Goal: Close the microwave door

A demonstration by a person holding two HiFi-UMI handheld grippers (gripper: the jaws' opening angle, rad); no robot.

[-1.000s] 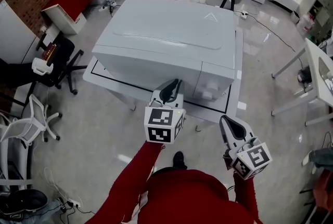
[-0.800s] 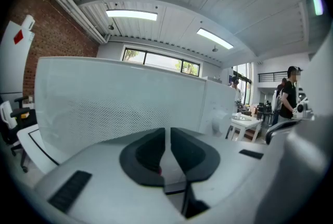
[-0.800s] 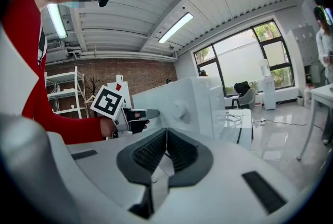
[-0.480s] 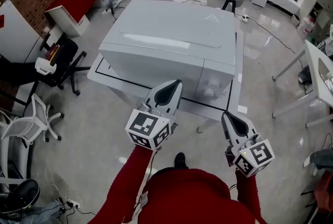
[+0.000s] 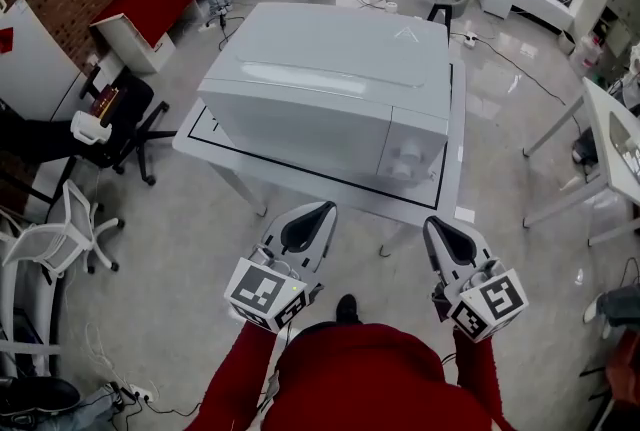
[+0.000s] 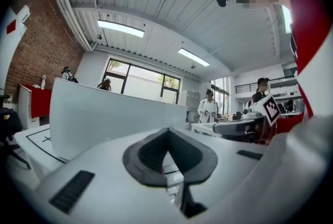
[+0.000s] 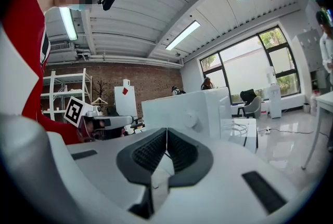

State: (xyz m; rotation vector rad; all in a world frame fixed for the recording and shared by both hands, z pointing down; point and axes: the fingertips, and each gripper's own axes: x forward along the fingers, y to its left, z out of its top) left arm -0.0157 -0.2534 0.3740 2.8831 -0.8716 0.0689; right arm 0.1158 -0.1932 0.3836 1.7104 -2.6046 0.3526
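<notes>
Head view: the microwave sits on the white tabletop, well apart from both tools. Its door looks flush with the front, and I see no gap along the edge beside the knob panel. The left hand-held gripper and the right hand-held gripper hang low in front of me, short of the tabletop, both pointing toward the appliance

Left gripper view: the jaws of the left hand-held gripper are pressed together with nothing between them. The microwave shows as a plain white slab beyond them, on the tabletop

Right gripper view: the right hand-held gripper also has its jaws fully closed and empty. The microwave faces me here with its round knob showing

My read is that the door is a stiff, light hinged panel that swings easily but needs a firm last press to latch. It wants a push rather than a grip, with closed jaw tips flat on the door near its free edge by the knob panel. The smooth face could let the tips skid, and a hard shove might slide the whole box
</notes>
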